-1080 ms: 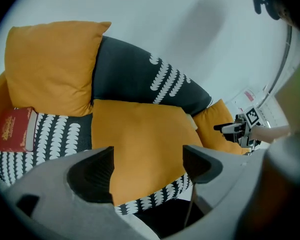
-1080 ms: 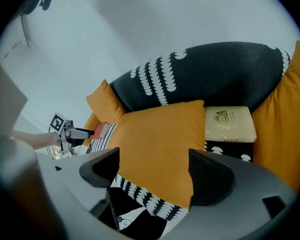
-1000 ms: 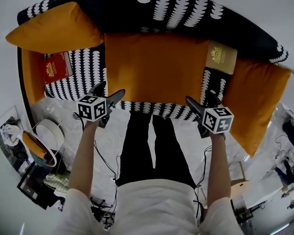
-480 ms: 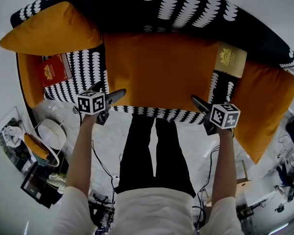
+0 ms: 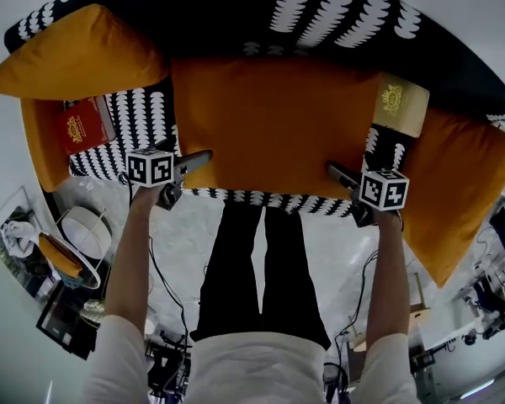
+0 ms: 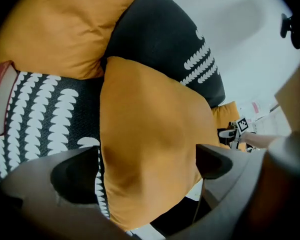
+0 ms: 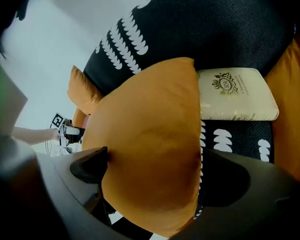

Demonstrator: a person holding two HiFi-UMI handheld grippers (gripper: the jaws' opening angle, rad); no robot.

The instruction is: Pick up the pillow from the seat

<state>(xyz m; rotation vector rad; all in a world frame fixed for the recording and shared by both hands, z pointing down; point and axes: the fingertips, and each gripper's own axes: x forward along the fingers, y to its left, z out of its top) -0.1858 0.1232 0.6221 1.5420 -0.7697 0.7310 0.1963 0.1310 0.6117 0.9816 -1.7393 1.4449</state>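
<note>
On the sofa seat [image 5: 143,123], the orange pillow [image 5: 269,120] lies flat, its near edge toward me. I have the left gripper [image 6: 147,160] at its near left corner and the right gripper [image 7: 152,161] at its near right corner. Both pairs of jaws have just been opening and stand wide apart, a pillow corner between each, not clamped. A red book [image 5: 77,127] lies left, a cream book [image 5: 401,103] right.

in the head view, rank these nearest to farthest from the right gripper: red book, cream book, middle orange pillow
From the right gripper:
1. Middle orange pillow: its corner lies between the jaws, which have just been opening.
2. Cream book: just beyond, at the right end of the seat.
3. Red book: far left end.
</note>
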